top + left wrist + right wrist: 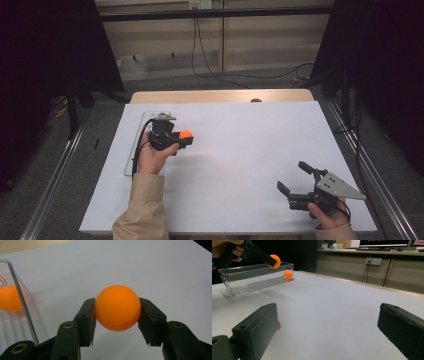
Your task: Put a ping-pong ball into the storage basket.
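One ball binned, second in hand.
Left claw (117, 315) grips orange ball (117, 307) beside clear bin (254, 277); another ball (288, 274) inside; right claw (329, 332) open, idle.

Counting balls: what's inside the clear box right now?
One orange ball lies inside the clear box, at its far end. A second ball is clamped in the left tongs, outside it. The left hand hides part of the box from above.

Both grippers matte black w/ brass-ringed screw holes; right gripper (294, 185) has grey three-cornered plate, left gripper (186, 135) trails black cable; person's sleeves (142, 207) beige.
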Demonstrator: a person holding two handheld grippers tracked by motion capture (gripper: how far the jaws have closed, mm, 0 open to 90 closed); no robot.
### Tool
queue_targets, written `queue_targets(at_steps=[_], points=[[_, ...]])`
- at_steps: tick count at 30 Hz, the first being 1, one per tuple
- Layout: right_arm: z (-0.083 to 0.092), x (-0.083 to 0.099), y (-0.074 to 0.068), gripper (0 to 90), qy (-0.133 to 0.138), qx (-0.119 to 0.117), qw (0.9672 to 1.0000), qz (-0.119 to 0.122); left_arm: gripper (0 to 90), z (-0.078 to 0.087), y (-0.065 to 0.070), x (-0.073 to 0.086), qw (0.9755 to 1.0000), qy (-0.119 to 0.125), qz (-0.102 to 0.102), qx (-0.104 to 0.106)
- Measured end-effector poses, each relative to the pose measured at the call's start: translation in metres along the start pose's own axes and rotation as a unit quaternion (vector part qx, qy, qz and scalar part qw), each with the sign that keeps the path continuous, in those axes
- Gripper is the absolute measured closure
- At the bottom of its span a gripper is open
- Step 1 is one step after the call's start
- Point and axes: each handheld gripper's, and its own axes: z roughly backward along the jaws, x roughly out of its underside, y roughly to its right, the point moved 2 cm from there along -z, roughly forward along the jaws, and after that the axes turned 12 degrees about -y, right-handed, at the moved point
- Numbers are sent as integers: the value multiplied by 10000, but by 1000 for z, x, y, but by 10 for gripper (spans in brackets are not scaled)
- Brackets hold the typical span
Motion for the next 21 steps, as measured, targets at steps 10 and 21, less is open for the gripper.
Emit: queue_targets(at_steps=[10,21], points=[[0,0,0,28,-1,0,10000,0,509,4,-3,1,10000,8,-2,-51],[0,0,0,27,1,3,10000,-2,509,9,-8,3,10000,46,50,-55]])
